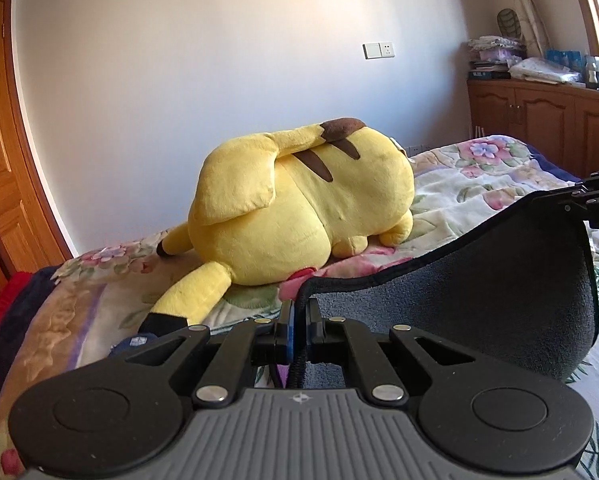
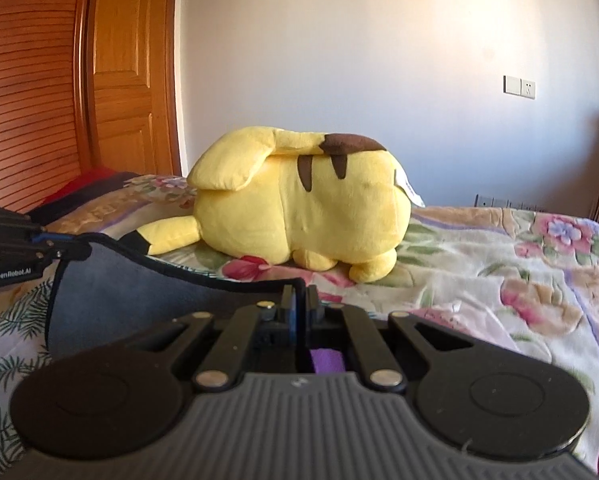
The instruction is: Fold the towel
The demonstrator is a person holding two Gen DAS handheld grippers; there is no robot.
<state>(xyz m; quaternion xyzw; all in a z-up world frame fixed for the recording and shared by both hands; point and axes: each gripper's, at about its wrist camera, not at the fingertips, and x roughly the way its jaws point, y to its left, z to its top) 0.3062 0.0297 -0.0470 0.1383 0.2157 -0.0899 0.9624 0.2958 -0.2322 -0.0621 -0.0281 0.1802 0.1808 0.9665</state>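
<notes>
A dark grey-blue towel [image 1: 479, 280] with a black hem hangs stretched between my two grippers above the bed. My left gripper [image 1: 300, 312] is shut on one top corner of the towel. My right gripper [image 2: 299, 300] is shut on the other top corner. The towel also shows in the right wrist view [image 2: 131, 292], sagging in a curve between the corners. In the left wrist view the right gripper [image 1: 595, 196] appears at the far right edge. In the right wrist view the left gripper [image 2: 59, 250] appears at the left edge. The towel's lower part is hidden behind the gripper bodies.
A large yellow plush toy [image 1: 299, 200] lies on the floral bedspread [image 2: 499, 264] just beyond the towel. A white wall is behind it. A wooden door [image 2: 127, 68] stands at the left, a wooden cabinet [image 1: 539, 120] with clutter at the right.
</notes>
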